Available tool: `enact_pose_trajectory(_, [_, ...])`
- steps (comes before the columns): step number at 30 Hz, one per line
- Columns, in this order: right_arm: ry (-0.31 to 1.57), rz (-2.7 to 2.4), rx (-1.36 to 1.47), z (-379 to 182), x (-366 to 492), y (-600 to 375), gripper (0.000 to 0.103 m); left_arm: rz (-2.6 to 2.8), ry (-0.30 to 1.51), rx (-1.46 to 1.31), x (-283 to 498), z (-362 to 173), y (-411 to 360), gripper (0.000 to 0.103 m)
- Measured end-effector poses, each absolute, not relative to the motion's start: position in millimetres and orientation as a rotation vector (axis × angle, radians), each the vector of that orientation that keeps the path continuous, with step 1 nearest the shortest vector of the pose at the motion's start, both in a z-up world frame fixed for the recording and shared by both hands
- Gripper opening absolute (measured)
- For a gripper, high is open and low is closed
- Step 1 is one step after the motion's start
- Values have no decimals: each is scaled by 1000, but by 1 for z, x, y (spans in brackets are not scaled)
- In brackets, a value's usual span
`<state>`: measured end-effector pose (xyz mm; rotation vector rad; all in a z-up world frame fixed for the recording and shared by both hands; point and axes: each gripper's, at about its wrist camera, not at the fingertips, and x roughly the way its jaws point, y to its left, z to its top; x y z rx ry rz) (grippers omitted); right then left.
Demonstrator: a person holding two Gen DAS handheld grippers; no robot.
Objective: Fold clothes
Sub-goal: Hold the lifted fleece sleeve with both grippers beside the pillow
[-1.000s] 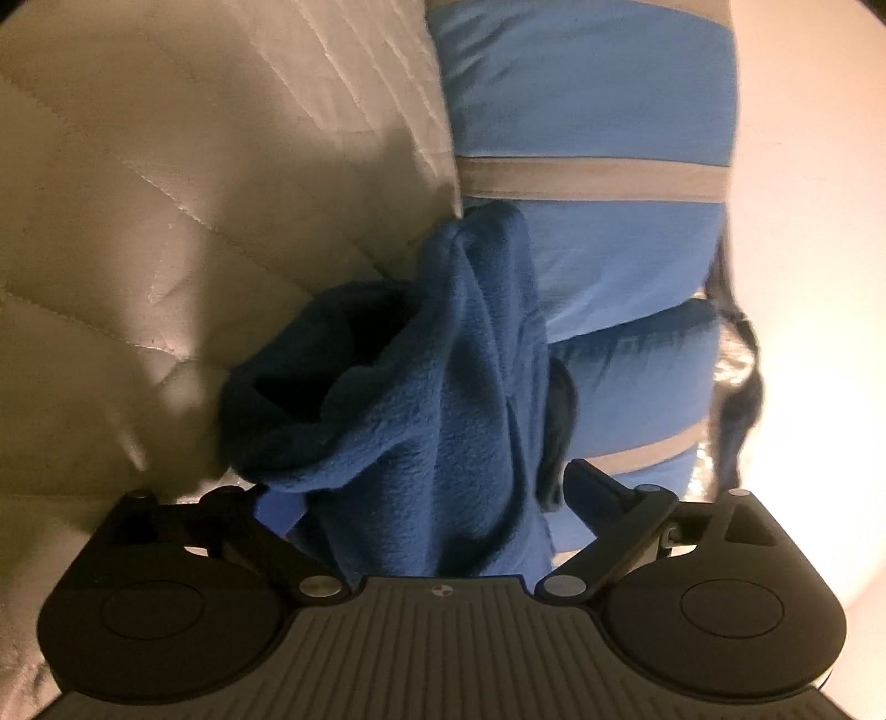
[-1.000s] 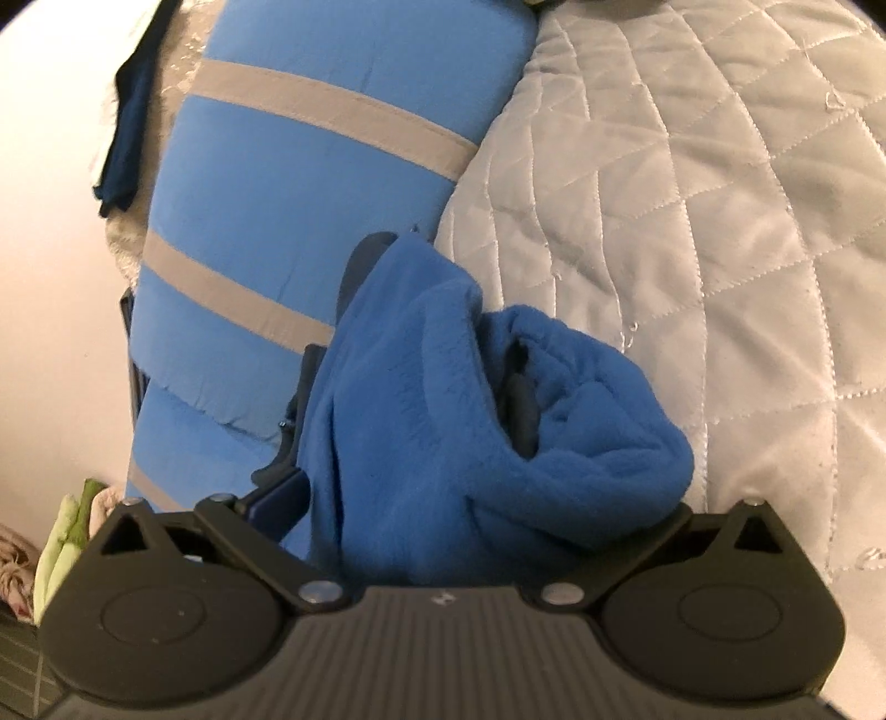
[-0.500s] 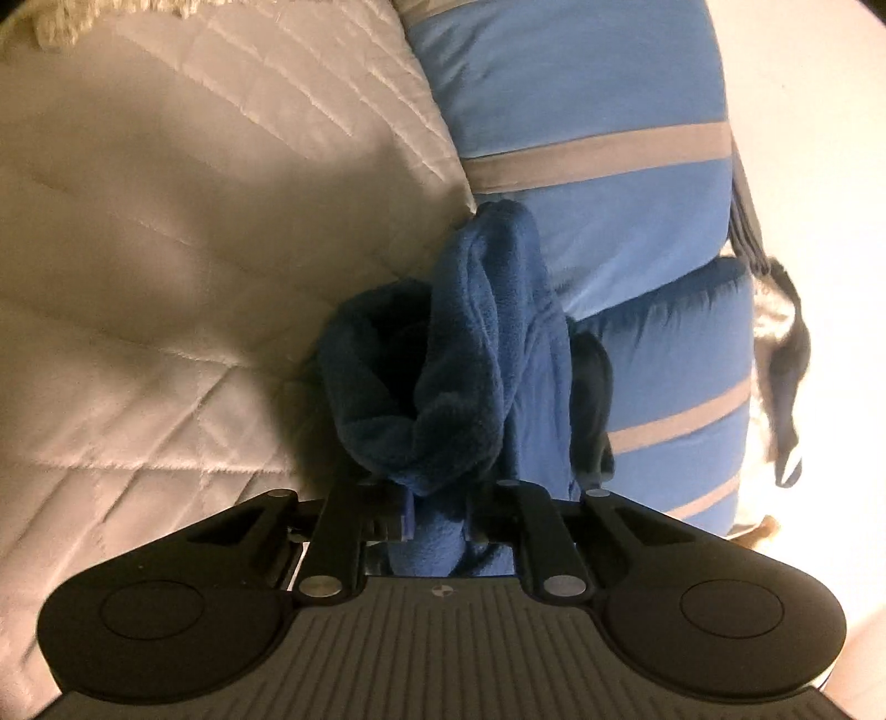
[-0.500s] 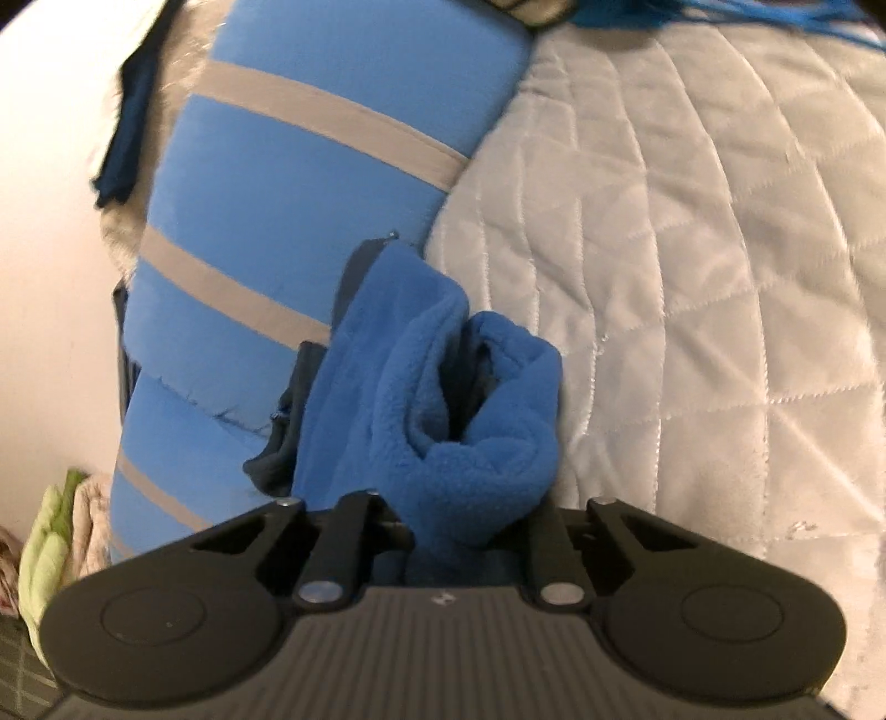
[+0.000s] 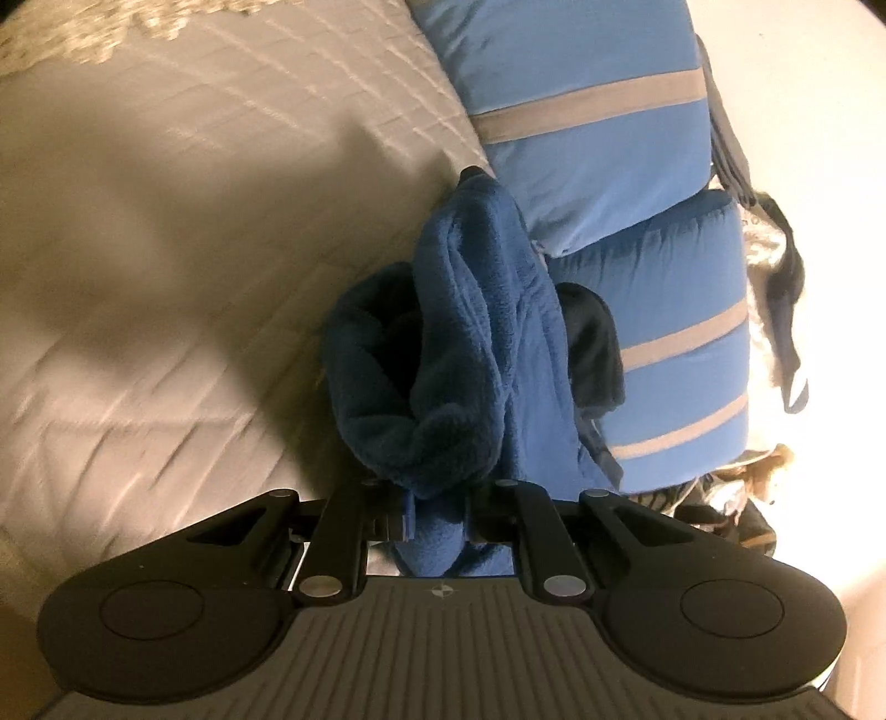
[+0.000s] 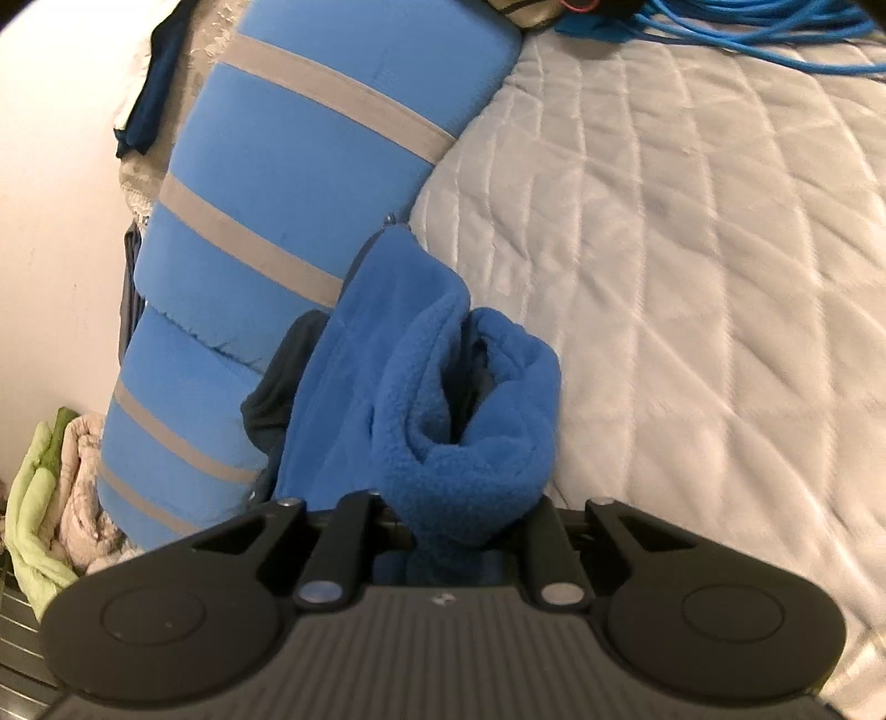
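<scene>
Both grippers pinch the same garment. The left gripper [image 5: 434, 512] has its jaws pressed onto a bunched edge of the blue fleece [image 5: 476, 343]; the right gripper [image 6: 459, 526] has its jaws pressed onto another bunched edge of the fleece [image 6: 421, 399]. Within the last second both pairs of jaws have been closing from wide spread, and cloth now fills the gap in each. The fleece hangs forward from the jaws in a loose roll, its far end reaching the quilted bed [image 6: 692, 249] at the seam where the striped pillows [image 6: 310, 166] lie; a darker garment [image 5: 592, 343] shows just behind it against the pillows. Whether the fleece's lower part rests on the bed or hangs clear cannot be told. Progress is judged early — the garment is grasped at two points, but it is crumpled, with no flat panel and no crease laid. Remaining work, by this reading: draw the two held edges apart to open the cloth, spread it flat on the bed, then make the folds. The fleece is thick and soft, so it is likely to sag between the grips and to hold its bunching until pulled taut. A blue cable [image 6: 775, 39] lies at the far edge of the bed, and more laundry [image 6: 50, 487] sits beside the bed — both well apart from the held garment.
</scene>
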<state>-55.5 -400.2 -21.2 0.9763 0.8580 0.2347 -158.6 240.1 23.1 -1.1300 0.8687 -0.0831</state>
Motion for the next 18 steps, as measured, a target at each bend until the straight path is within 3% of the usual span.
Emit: enact_pose_trajectory(18, [871,244,982,-26,-156,-413,15,-105,882,-1136,-230,15,243,14])
